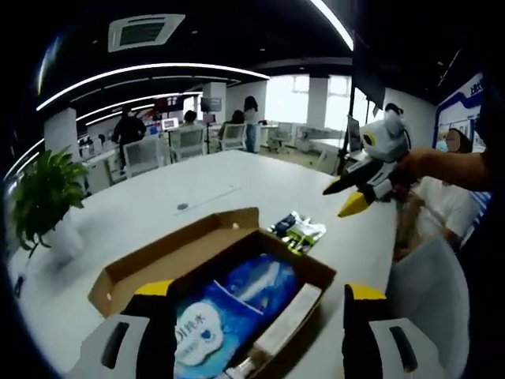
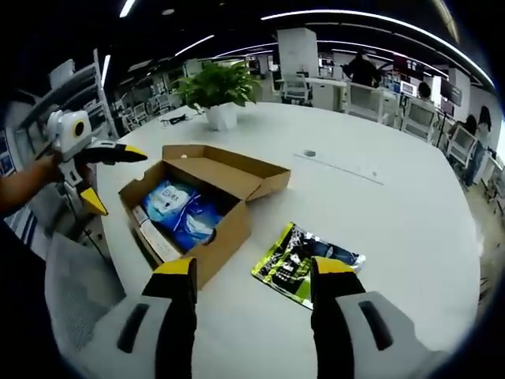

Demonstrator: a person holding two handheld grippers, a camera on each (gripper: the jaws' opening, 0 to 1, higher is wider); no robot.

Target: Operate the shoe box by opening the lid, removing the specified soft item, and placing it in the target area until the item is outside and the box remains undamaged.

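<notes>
Brown shoe box lies open, green packet beside; left gripper and right gripper spread, empty.

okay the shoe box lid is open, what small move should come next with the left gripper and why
Probably lower the open left gripper onto the blue tissue pack and close on it. The shoe box already stands open with its lid folded back, the soft pack lies exposed on top between the jaws, and the right gripper hovers empty over the table beside a green packet.

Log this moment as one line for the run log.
shoe box: lid open | blue soft pack: inside | left gripper: open, at box | right gripper: open, empty
</notes>
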